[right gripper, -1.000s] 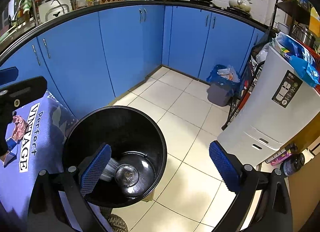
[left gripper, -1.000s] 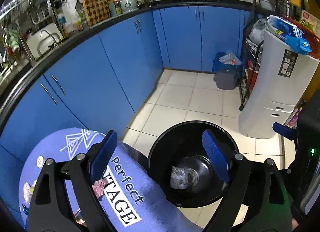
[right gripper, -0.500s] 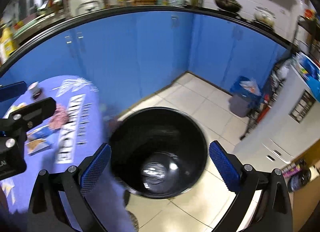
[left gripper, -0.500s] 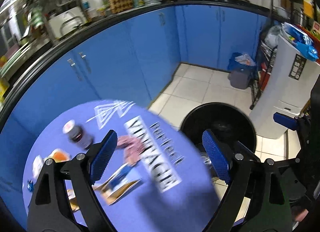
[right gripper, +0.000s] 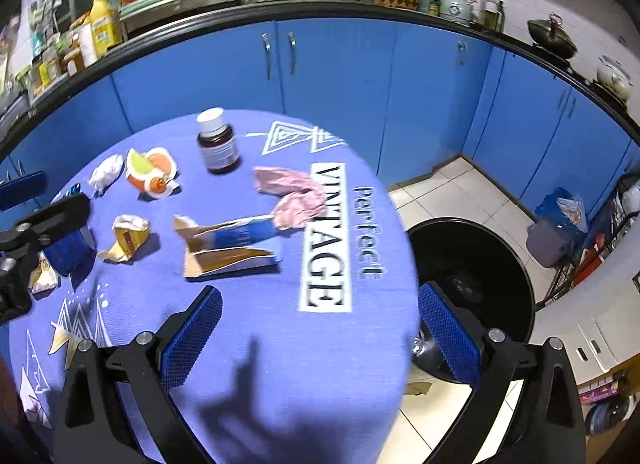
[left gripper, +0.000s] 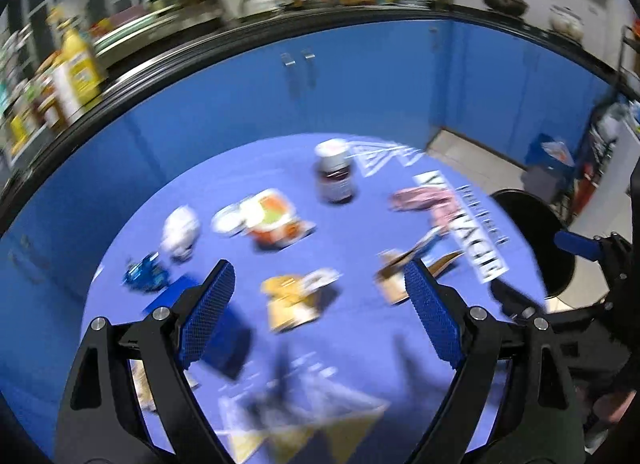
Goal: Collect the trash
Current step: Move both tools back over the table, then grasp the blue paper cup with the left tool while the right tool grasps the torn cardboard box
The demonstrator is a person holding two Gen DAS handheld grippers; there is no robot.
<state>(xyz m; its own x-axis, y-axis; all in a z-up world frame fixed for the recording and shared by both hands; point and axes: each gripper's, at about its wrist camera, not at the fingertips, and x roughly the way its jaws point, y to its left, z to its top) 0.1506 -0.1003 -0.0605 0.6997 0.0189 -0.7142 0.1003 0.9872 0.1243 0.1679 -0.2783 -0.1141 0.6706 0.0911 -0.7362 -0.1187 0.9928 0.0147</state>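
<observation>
Pink crumpled paper wad (right gripper: pixel 294 193) lies mid-tabletop (right gripper: pixel 248 328) near the black round bin (right gripper: pixel 476 264); light, soft, best pinched across its bulk. Left claw (left gripper: pixel 316 312) and right claw (right gripper: pixel 320 338) gape empty.

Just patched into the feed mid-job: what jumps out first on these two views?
A round table in a purple "Perfect VINTAGE" cloth, strewn with litter: a crumpled pink wrapper, a torn brown-and-blue carton, and a dark bottle standing upright. Right of the table, on the tiled floor, sits an open black bin. Both tools hover open and empty.
</observation>
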